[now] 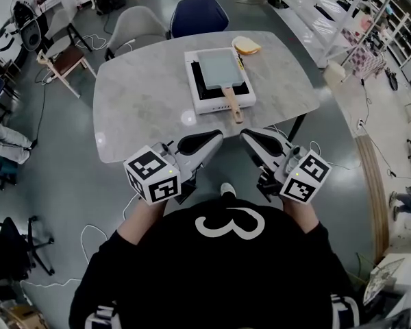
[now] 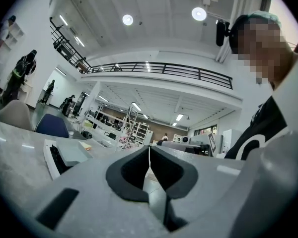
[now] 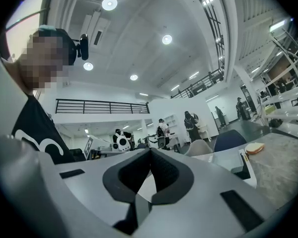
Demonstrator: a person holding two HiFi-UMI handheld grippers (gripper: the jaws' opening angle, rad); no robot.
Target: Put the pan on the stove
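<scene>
Pan (image 1: pixel 219 67), square & grey w/ a wooden handle (image 1: pixel 231 103), sits on the white-edged stove (image 1: pixel 192 81) at upper centre of the head view, handle pointing down-frame toward us. Stove stands on the far half of the grey table (image 1: pixel 137 108). A tan piece of bread (image 1: pixel 246 44) lies just beyond the stove's upper-right corner.

We hold both tongs at the table's near edge, centre of frame, well apart from the stove. Left gripper (image 1: pixel 214 138): jaws pressed together, nothing btwn them. Right gripper (image 1: pixel 249 137): likewise closed tight & empty. The two tips lean toward each other w/ a gap between them.

A blue chair (image 1: pixel 198 16) & a grey chair (image 1: pixel 138 25) stand at the table's far side, top of frame. In the left gripper view the stove shows low at mid-left; in the right gripper view, at mid-right w/ the bread behind it.
</scene>
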